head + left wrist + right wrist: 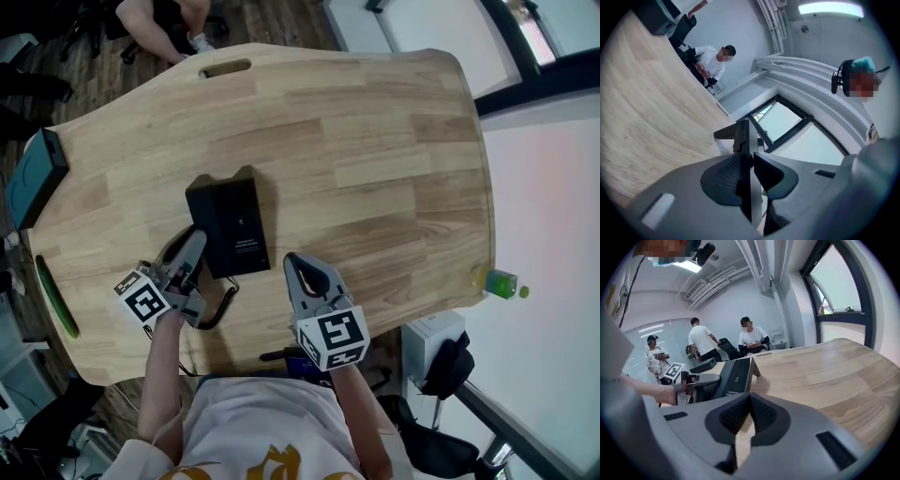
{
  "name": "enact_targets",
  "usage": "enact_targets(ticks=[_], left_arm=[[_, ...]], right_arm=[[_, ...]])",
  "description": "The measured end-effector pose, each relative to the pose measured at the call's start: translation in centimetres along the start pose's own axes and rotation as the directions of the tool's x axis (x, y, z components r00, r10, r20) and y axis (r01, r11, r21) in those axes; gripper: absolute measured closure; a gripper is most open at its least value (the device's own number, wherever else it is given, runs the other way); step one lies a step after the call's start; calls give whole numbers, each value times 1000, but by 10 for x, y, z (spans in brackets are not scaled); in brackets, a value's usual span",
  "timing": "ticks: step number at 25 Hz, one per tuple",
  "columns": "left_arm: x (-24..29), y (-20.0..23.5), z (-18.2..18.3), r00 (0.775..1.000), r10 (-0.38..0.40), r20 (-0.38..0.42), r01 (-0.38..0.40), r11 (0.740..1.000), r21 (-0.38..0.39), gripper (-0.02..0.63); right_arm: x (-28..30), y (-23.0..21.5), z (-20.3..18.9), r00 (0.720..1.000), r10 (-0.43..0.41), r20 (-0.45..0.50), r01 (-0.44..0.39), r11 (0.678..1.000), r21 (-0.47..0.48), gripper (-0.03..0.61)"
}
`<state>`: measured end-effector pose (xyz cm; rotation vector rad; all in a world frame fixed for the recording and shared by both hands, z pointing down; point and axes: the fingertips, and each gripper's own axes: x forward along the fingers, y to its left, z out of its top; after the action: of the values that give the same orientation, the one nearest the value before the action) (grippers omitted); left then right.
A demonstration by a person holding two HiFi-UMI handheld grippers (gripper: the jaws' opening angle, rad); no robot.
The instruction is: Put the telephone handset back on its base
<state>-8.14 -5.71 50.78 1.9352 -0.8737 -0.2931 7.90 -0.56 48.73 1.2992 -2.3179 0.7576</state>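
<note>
The left gripper (pixel 192 244) is clamped on the black handset (pixel 702 392), with the dark slab pinched between its pads, just off the left side of the telephone base (pixel 232 230). The base sits on the wooden table (pixel 375 141) near its near edge. A black cord (pixel 225 302) curls below. The right gripper (pixel 292 260) hovers near that edge, with its jaws together and nothing between them.

Looking down on a pale wooden table (pixel 375 169) with rounded corners and a slot (pixel 225 68) cut near the far edge. Carrying a black telephone base (pixel 230 228) left of centre, lying flat. Bearing a teal box (pixel 36 176) at the left edge, overhanging slightly. Showing a black cord (pixel 222 303) curling on the boards by the front edge, near the base.
</note>
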Motion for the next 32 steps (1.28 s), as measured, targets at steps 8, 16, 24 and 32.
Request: enact_targets(ticks=[8,16,24,32], left_arm=[[-4,8,0,986,167,10,-166,968,189,503],[-18,-7,26,959,258,119,-284,889,359,505],[-44,-32,39,949,275,156,-316,856,410,611],[-66,-91,23,976,165,139,-211,862,460,611]], right_arm=[[-1,6,7,1000,7,11,-7,1000,-17,575],[-10,13,26,998,-2,59,4,999,-43,575],[-30,31,46,990,-12,138,22,997,-73,575],[-62,54,53,972,-13,233,33,996,-84,575]])
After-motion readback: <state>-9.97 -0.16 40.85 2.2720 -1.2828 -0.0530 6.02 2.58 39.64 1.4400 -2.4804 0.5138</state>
